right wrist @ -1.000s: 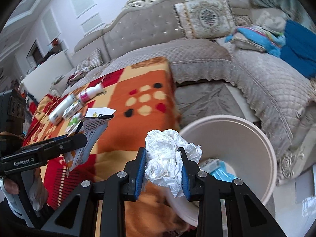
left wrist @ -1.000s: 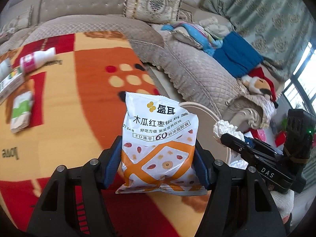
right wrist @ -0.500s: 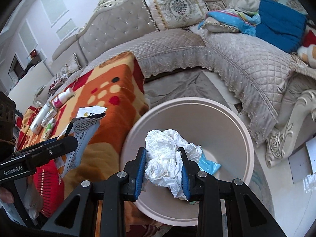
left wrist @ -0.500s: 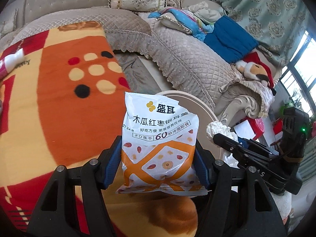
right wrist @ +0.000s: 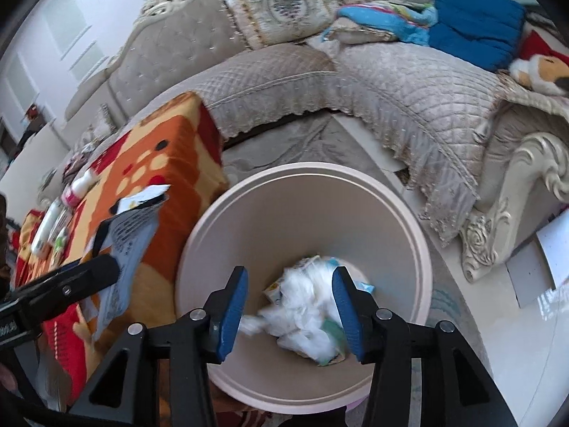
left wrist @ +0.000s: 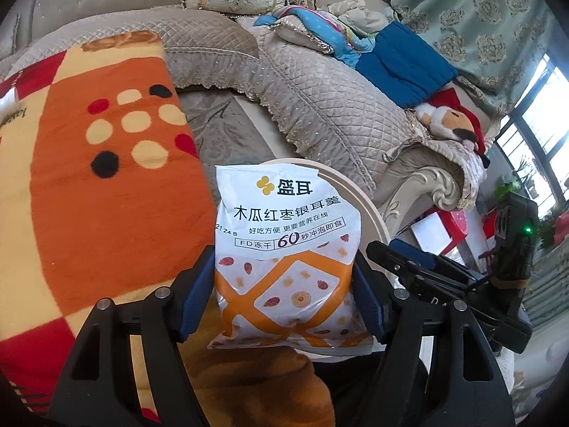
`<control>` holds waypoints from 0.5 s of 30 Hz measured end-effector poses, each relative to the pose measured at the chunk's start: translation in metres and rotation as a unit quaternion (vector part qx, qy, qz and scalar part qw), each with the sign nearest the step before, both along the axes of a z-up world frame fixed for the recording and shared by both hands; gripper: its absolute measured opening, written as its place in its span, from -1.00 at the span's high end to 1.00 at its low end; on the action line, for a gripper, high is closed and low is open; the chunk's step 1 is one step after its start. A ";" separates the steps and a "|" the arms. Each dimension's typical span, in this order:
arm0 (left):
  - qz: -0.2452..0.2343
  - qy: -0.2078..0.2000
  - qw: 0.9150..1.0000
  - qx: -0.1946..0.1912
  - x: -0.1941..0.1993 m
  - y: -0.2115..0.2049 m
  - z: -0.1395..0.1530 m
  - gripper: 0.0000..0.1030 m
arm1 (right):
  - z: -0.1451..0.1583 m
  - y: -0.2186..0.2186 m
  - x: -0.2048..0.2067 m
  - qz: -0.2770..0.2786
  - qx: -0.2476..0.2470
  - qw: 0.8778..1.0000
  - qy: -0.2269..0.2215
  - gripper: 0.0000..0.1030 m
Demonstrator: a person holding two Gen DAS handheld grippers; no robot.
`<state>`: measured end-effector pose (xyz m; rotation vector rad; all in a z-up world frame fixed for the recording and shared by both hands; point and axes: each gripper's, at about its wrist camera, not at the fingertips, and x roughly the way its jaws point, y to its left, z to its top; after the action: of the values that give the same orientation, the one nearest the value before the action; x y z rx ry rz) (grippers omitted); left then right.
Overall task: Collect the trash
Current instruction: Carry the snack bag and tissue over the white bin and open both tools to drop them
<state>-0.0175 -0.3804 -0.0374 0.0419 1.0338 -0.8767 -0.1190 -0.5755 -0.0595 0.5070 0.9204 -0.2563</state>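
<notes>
White crumpled tissue (right wrist: 306,306) dropping into round beige plastic bin (right wrist: 391,213), clear of opening right hand-held gripper (right wrist: 290,315). Printed snack packet (left wrist: 288,263) between opening left hand-held gripper (left wrist: 281,299), near rim; could miss, landing outside.

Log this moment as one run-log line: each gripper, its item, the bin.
left gripper: opening, snack bag between fingers, above bin | right gripper: opening, tissue wad released into bin
</notes>
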 end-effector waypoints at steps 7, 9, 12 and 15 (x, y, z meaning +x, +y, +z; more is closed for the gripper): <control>-0.015 0.011 1.000 -0.009 0.001 0.002 -0.001 -0.49 | 0.000 -0.004 -0.001 -0.007 0.010 1.000 -0.001 0.08; -0.015 0.013 1.000 -0.008 0.002 0.003 -0.001 -0.50 | 0.000 -0.002 0.000 -0.005 0.013 1.000 0.001 0.08; -0.016 0.015 1.000 -0.010 0.002 0.003 -0.001 -0.50 | -0.001 0.001 -0.001 0.000 0.012 1.000 0.004 0.07; -0.021 0.021 0.999 -0.021 0.003 0.004 0.002 -0.50 | 0.001 0.000 -0.002 -0.002 0.011 1.000 0.003 0.07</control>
<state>-0.0146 -0.3766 -0.0355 0.0091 1.0570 -0.9415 -0.1212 -0.5751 -0.0587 0.5287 0.9281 -0.2512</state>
